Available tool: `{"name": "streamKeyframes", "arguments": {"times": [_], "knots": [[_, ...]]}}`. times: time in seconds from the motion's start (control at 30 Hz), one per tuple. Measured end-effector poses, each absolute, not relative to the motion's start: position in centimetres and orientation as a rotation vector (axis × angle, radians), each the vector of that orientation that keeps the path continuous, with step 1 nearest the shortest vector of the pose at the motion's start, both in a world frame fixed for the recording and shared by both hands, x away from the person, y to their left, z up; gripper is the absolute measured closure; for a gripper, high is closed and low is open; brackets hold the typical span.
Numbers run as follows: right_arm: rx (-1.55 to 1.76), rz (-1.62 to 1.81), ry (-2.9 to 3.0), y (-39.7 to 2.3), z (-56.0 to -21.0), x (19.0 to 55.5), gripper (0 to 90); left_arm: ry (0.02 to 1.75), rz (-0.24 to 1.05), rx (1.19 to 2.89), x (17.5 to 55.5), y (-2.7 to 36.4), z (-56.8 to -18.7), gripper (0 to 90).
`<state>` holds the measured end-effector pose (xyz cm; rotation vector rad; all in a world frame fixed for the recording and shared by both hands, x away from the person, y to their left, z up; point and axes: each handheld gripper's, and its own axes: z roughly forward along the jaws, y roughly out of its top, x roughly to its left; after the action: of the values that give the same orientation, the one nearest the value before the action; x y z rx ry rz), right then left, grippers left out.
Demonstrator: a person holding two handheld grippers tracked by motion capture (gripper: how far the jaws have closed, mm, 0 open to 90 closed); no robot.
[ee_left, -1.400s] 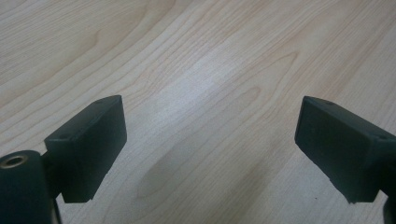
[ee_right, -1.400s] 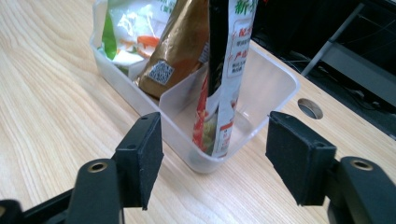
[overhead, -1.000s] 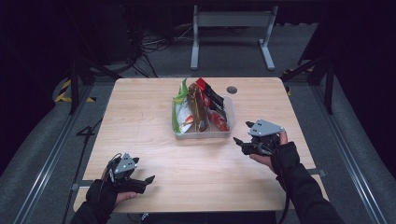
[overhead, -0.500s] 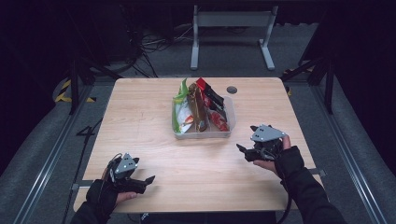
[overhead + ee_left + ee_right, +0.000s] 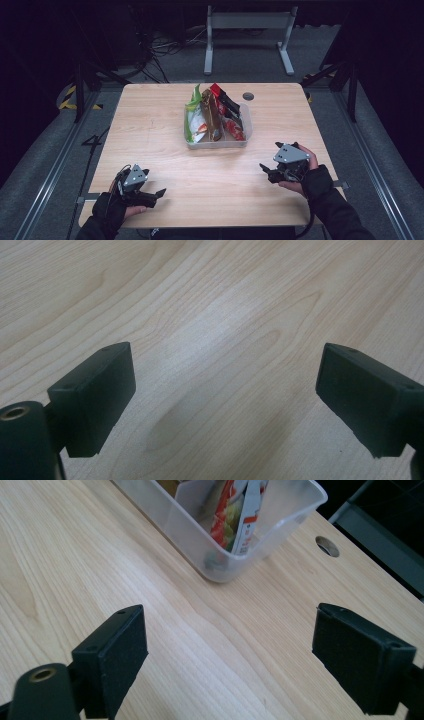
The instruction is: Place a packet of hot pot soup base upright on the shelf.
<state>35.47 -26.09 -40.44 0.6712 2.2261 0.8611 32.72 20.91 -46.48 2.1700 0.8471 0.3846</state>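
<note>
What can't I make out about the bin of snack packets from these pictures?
- Packet labels: too small in the high view.
- Bin contents: cut off by the top edge in the right gripper view, blurred behind the translucent wall.
- Packet count: overlapping, cannot tell.

A round hole [image 5: 248,96] is seen in the wooden table [image 5: 150,130]; beyond it, a grey metal frame [image 5: 248,22] is parked.

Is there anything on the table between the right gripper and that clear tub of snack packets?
Nothing: bare wooden tabletop separates the right gripper from the clear tub of snack packets. The right gripper view shows it, and the high view agrees.
</note>
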Motion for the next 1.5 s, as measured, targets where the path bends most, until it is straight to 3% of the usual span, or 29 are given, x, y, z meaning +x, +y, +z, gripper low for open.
{"name": "streamKeyframes", "arguments": {"times": [0.8, 1.5], "knots": [[0.760, 0.878, 2.239, -29.8, -44.0, 32.2, 6.7, 0.842, 0.379, 2.177, 32.7, 20.9, -46.6, 9.5], [0.924, 0.962, 2.134, -35.1, -44.9, 29.6, 7.8, 0.853, 0.377, 2.138, 32.7, 21.3, -46.4, 9.4]]}}
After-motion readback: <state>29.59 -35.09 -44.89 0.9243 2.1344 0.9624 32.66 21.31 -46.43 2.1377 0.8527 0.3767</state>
